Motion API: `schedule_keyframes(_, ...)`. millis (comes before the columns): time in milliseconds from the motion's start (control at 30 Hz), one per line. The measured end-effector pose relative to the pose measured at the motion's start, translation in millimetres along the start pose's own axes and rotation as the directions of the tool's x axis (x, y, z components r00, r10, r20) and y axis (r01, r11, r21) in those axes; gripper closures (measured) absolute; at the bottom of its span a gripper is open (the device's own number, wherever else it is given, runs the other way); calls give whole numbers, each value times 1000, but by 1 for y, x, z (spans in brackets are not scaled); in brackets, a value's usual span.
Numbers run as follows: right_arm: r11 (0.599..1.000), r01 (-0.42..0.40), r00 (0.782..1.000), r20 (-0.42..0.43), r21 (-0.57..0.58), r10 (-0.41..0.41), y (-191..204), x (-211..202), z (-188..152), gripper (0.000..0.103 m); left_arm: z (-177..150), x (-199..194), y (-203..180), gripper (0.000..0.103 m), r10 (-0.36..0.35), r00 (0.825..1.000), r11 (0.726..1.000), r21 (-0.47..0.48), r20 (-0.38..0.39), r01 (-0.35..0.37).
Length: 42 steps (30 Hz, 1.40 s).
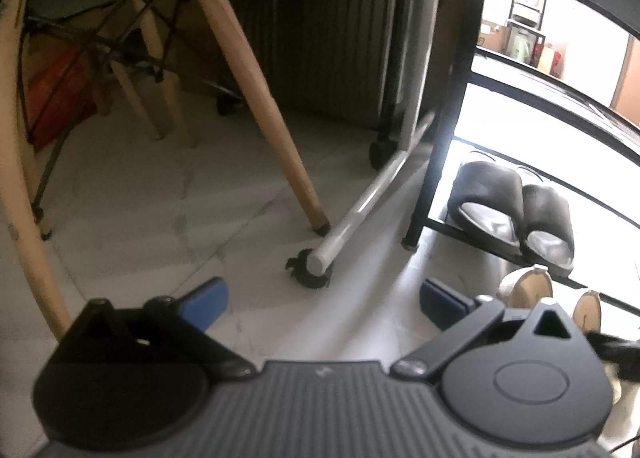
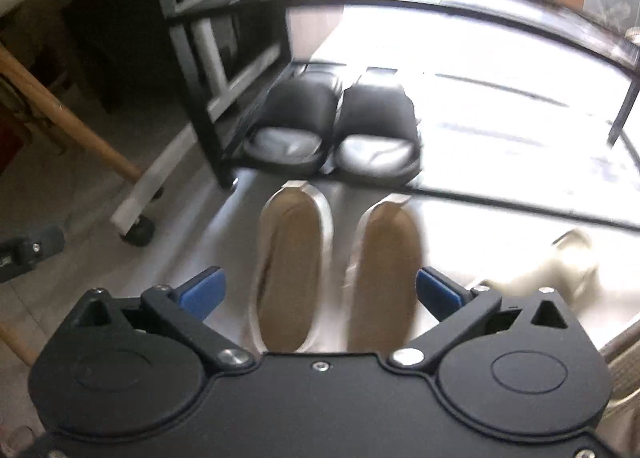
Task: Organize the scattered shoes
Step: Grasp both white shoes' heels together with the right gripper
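Two pale shoes with tan insoles (image 2: 336, 270) side by side on the light floor, heels toward the camera, lying directly between the blue fingertips (image 2: 202, 292) of the right gripper (image 2: 320, 292), jaws spread wide and clasping nothing, pads apart from both shoes as far as the blur allows. Just beyond the toes, a pair of black slides (image 2: 334, 129) set neatly together on the lowest tier of a black metal shoe rack (image 2: 200, 105), openings facing near. Farther right on the floor, a blurred whitish object (image 2: 560, 262), too smeared to identify. To the left, a white bar on a black caster (image 2: 138, 232) and a slanting wooden leg (image 2: 68, 117). From the left wrist view, the same black slides (image 1: 508, 213) on the rack's bottom shelf at right, the tan-lined pale shoes (image 1: 528, 290) showing only partly at the near right edge beside the device. Left gripper (image 1: 320, 298) likewise released, blue pads (image 1: 208, 300) wide apart over bare marble-patterned floor (image 1: 160, 225), holding nothing. Ahead of it, a white tube ending at a small black caster (image 1: 312, 272), a tapered wooden chair leg (image 1: 256, 97) planted just left of that, more wooden legs and dark cross-bracing farther left, something red (image 1: 56, 101) behind them. Bright glare from the far right washing out the floor past the rack.
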State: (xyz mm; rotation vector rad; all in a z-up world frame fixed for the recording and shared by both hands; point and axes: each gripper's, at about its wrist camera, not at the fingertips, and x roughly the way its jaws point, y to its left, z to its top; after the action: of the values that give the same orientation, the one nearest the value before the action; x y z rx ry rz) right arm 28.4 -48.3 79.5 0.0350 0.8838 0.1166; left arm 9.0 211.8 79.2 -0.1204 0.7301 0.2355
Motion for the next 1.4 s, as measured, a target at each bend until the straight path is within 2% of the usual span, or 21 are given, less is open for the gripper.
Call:
schedule_keyframes(67, 999, 35, 999, -6, 7, -35, -19, -1, 5, 0, -1, -2, -6, 1, -9, 1000, 1000, 25, 7, 9)
schedule_keyframes(133, 999, 36, 999, -17, 15, -35, -36, 0, 6, 0, -2, -3, -12, 1, -19, 1000, 999, 50, 13, 18)
schedule_keyframes(267, 989, -56, 998, 6, 135, 56, -74, -10, -4, 0, -5, -7, -25, 1, -43, 999, 994, 105, 25, 40)
schedule_keyframes(367, 953, -145, 989, 28, 265, 143, -96, -11, -5, 0, -8, -9, -34, 1, -59, 998, 988, 142, 28, 55)
schedule_keyframes(467, 889, -269, 963, 70, 371, 262, -116, -9, 0, 0, -8, -9, -38, 1, -63, 998, 988, 140, 28, 59)
schedule_keyframes(533, 840, -353, 935, 121, 413, 334, -128, -13, 1, 0, -7, -8, -36, 1, -57, 998, 994, 97, 16, 55)
schedule_keyframes(600, 804, -408, 912, 145, 433, 384, -135, -14, -1, 0, -6, -6, -32, 1, -46, 999, 998, 49, -1, 46)
schedule_keyframes(700, 762, -456, 887, 168, 460, 430, -146, -12, -1, 0, -7, -8, -29, 1, -6, 1000, 1000, 27, 10, 6)
schedule_keyframes(733, 762, -453, 889, 177, 464, 422, -150, -13, 0, 0, -7, -9, -29, 1, 0, 1000, 1000, 23, 14, 0)
schedule_keyframes(767, 775, -431, 901, 182, 462, 393, -152, -14, 1, 0, -7, -10, -30, 1, 5, 1000, 1000, 19, 17, -5)
schedule_keyframes(833, 824, -352, 936, 181, 443, 303, -154, -17, 3, 0, -9, -10, -32, 1, 0, 1000, 1000, 13, 7, 0)
schedule_keyframes(933, 875, -257, 965, 159, 409, 209, -151, -16, 3, 0, -12, -9, -38, 1, -9, 1000, 1000, 30, -14, 10)
schedule_keyframes(1033, 889, -227, 974, 119, 398, 195, -144, -6, 0, 0, -14, -8, -44, 1, -5, 1000, 998, 63, -19, 6)
schedule_keyframes(1167, 903, -229, 973, 73, 363, 217, -129, 10, -6, 2, -14, -8, -48, 1, -7, 1000, 996, 85, -14, 8)
schedule_keyframes(1233, 922, -243, 970, 82, 302, 229, -116, 14, -8, 15, -13, -9, -45, 1, -10, 1000, 997, 72, -10, 10)
schedule_keyframes(1300, 943, -255, 967, 75, 214, 244, -97, 19, -8, 37, -11, -9, -43, 1, -16, 1000, 998, 54, -11, 16)
schedule_keyframes(1400, 959, -262, 965, 25, 104, 261, -67, 37, -7, 44, -8, -7, -38, 1, -12, 1000, 1000, 27, -12, 12)
